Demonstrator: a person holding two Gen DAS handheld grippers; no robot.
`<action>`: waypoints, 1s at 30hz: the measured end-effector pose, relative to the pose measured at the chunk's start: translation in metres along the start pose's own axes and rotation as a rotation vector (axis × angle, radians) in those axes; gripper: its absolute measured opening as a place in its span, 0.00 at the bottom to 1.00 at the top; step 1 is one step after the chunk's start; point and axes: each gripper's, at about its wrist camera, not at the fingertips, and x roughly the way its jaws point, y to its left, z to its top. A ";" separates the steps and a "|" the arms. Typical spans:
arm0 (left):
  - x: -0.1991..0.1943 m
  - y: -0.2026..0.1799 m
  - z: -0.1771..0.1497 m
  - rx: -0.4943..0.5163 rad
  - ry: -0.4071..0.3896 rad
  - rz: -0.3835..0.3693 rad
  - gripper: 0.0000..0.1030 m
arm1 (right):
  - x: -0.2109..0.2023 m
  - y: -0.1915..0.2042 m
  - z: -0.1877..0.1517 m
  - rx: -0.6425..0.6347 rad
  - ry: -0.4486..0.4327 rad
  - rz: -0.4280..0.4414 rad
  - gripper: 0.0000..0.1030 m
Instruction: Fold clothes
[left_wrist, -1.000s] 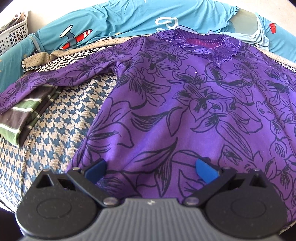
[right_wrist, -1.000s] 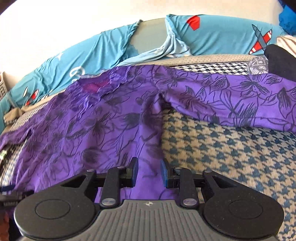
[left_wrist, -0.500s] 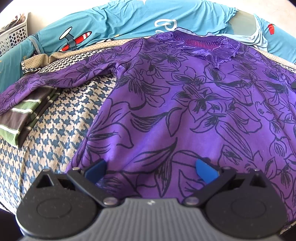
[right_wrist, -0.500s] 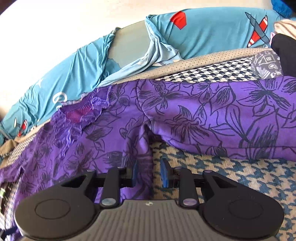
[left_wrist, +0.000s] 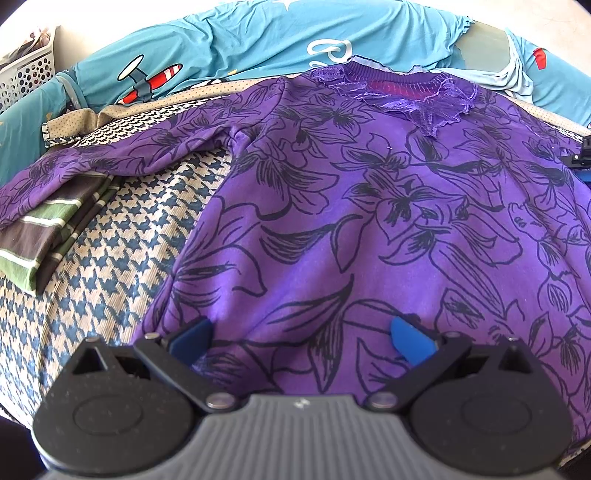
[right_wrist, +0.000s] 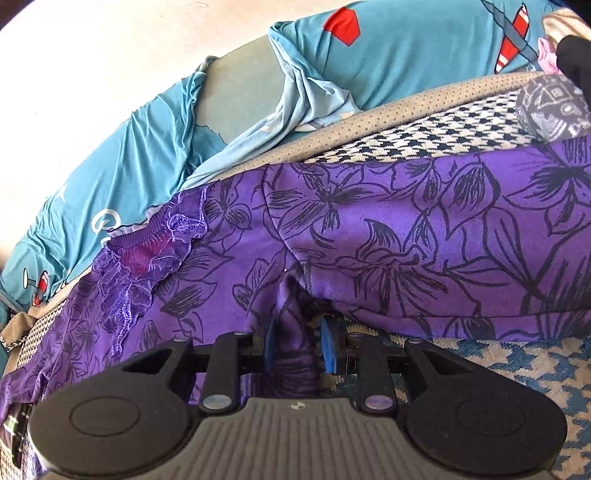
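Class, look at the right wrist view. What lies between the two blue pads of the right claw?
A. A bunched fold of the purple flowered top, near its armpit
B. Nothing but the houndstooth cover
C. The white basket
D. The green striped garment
A: a gathered ridge of the purple flowered top stands between the blue pads of the right claw, just below where the sleeve meets the body.

Houndstooth-covered bed, teal airplane-print sheet, pale wall, bright daylight.
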 end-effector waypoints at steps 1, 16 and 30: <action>0.000 0.000 0.000 0.000 0.000 0.000 1.00 | 0.002 0.000 0.000 0.003 0.001 0.003 0.23; -0.007 -0.001 -0.001 0.000 -0.001 -0.014 1.00 | -0.012 -0.002 -0.001 -0.107 -0.078 -0.177 0.04; -0.024 -0.008 -0.020 0.029 0.004 -0.030 1.00 | -0.049 -0.021 -0.017 0.041 0.021 -0.084 0.15</action>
